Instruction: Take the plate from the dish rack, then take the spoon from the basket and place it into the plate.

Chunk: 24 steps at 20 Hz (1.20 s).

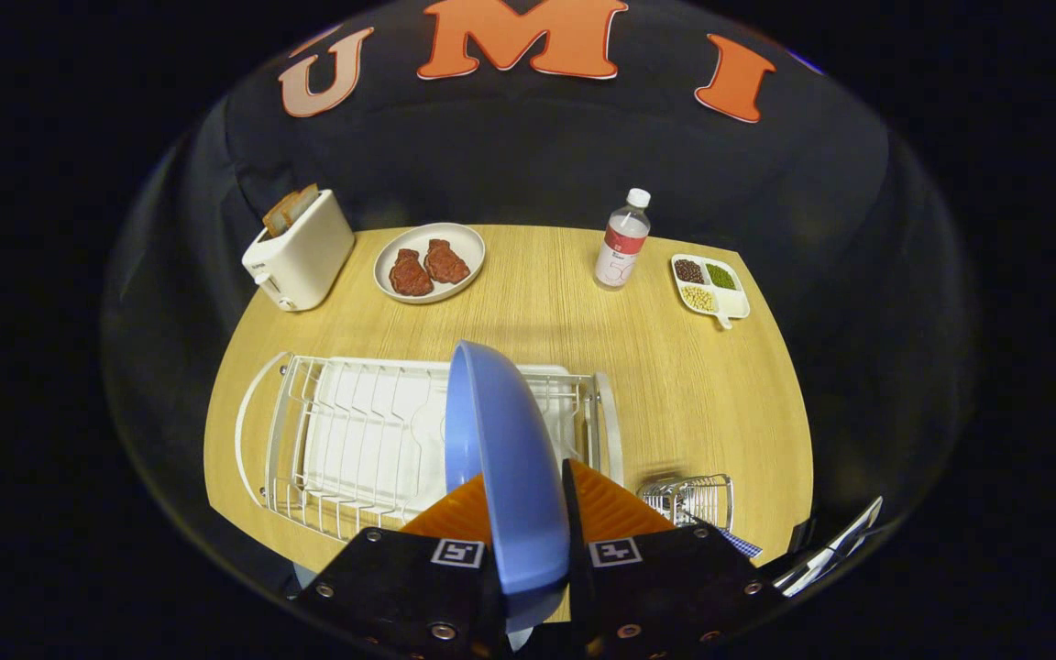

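Your claw (528, 541) is clamped on the plate (500, 458), both fingers pinching its rim so it stands on edge above the rack (345, 431); the basket (695, 500) with the spoon waits just right on the tabletop (675, 367)

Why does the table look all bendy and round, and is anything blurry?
In the gripper view the fisheye lens bows the table edges and the dish rack; the blue plate, edge-on and clamped between the gripper fingers, looms large and soft; the toaster and bottle stay sharp, evenly lit.
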{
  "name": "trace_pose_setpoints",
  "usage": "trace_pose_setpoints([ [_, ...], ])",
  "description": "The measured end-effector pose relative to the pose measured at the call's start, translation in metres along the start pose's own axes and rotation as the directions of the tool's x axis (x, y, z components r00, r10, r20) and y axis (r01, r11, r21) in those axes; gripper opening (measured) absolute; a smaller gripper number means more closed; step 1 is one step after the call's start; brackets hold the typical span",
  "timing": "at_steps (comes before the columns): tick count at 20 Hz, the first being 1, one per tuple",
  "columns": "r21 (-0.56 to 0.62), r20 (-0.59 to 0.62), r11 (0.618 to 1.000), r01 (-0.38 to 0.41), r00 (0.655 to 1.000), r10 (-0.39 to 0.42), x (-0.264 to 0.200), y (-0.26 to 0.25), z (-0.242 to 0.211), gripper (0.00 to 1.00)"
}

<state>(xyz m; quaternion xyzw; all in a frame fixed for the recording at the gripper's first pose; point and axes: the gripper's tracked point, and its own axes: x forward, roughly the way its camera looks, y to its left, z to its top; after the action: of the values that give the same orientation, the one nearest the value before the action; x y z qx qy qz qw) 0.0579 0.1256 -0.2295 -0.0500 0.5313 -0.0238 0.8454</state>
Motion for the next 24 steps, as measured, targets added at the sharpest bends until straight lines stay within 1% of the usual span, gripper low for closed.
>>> trace_pose_setpoints([
  [5,0.060,0.029,0.991,-0.122,0.992,0.121,-0.032,-0.015,-0.022,0.27],
  [9,0.104,-0.002,0.967,-0.234,0.972,0.236,-0.047,-0.023,-0.064,0.27],
  [12,0.150,-0.020,0.939,-0.311,0.948,0.317,-0.052,-0.029,-0.097,0.27],
  [16,0.161,-0.014,0.916,-0.369,0.927,0.376,-0.056,-0.046,-0.133,0.27],
  [19,0.224,-0.020,0.880,-0.418,0.901,0.433,-0.054,-0.052,-0.161,0.27],
  [24,0.328,-0.015,0.826,-0.459,0.872,0.490,-0.041,-0.060,-0.203,0.27],
])
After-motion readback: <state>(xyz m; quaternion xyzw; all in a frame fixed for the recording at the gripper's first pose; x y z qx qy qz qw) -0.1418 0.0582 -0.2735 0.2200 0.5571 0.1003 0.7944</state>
